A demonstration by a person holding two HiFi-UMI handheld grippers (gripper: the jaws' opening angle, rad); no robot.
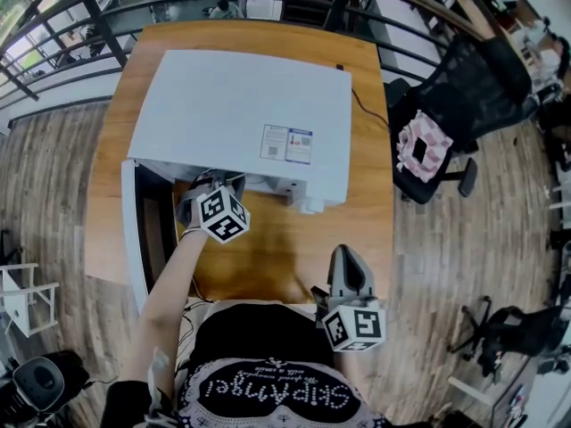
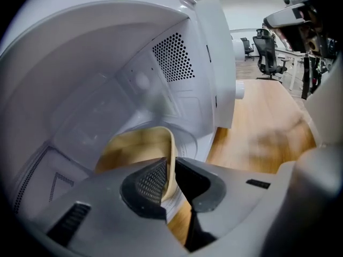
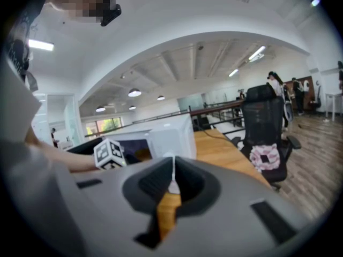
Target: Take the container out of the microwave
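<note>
One container (image 2: 136,146) wall stands edge-on between the left tool's (image 2: 170,170) clamped jaws (inside the microwave (image 2: 171,63)); right tool (image 3: 172,176) closed

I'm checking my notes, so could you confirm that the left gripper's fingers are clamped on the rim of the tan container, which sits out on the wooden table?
Not quite: the tan container sits inside the open microwave, not on the table; the left gripper view shows it. The left gripper does have its fingers clamped on the rim.
</note>
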